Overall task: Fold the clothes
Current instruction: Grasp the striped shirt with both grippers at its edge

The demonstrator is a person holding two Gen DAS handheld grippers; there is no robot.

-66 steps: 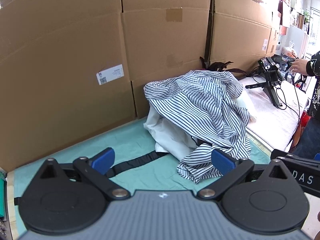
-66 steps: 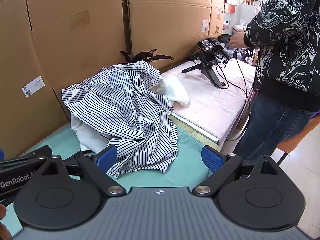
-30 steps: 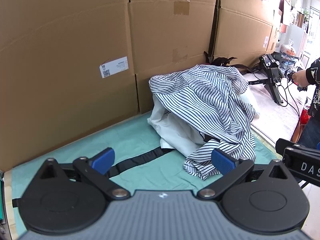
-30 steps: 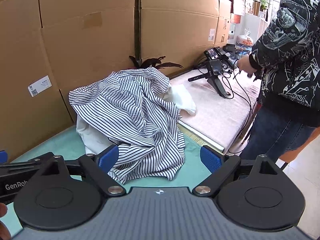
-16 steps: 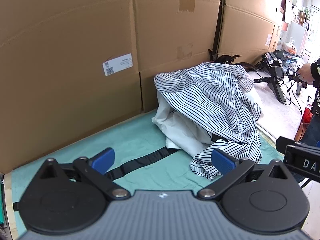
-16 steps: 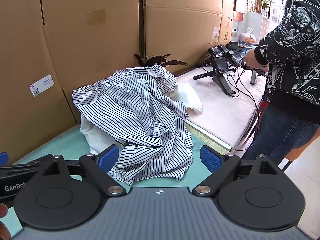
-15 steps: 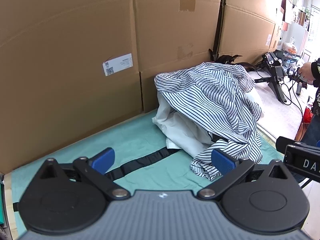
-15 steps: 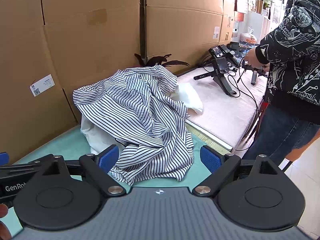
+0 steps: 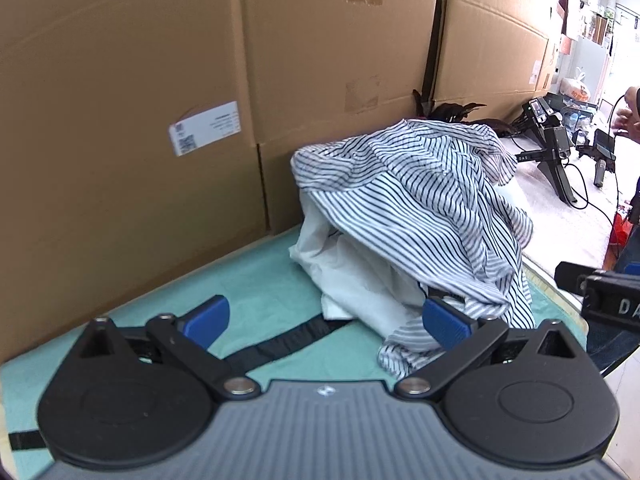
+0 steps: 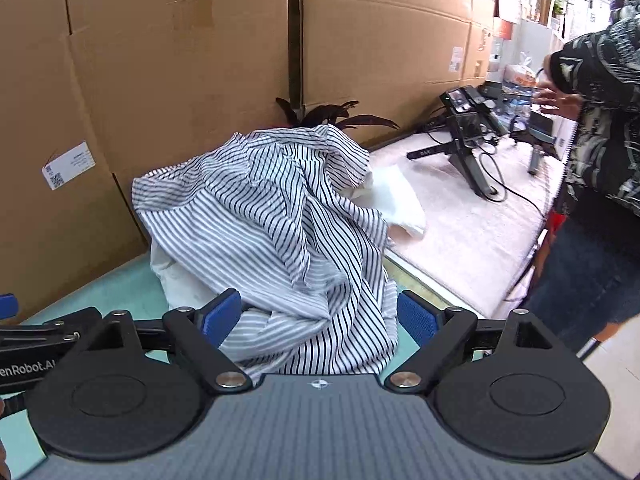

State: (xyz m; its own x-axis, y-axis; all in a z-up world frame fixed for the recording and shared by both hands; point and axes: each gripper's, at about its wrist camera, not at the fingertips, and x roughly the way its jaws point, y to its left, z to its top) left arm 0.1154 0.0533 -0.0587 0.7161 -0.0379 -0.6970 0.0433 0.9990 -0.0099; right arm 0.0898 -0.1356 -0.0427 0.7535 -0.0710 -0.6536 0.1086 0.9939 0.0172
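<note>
A crumpled white shirt with dark stripes (image 9: 420, 200) (image 10: 280, 220) lies heaped over a plain white garment (image 9: 352, 276) (image 10: 180, 272) on the teal table cover (image 9: 256, 280). A black strap (image 9: 288, 344) trails out from under the heap. My left gripper (image 9: 326, 322) is open, its blue pads just short of the heap's near edge, nothing between them. My right gripper (image 10: 320, 318) is open too, and the striped hem lies between its blue pads without being pinched. The left gripper's body (image 10: 44, 340) shows at the left edge of the right wrist view.
Tall cardboard boxes (image 9: 280, 80) (image 10: 360, 40) wall off the back. To the right is a pale pink mat (image 10: 472, 232) with a black tripod device (image 10: 468, 140) and cables. A person in a patterned jacket (image 10: 600, 120) stands at that end. A dark plant (image 10: 332, 114) sits behind the heap.
Both grippers have moved closer to the heap. The striped hem now lies between the right gripper's pads. Both stay open. The person's hands have shifted near the devices.
</note>
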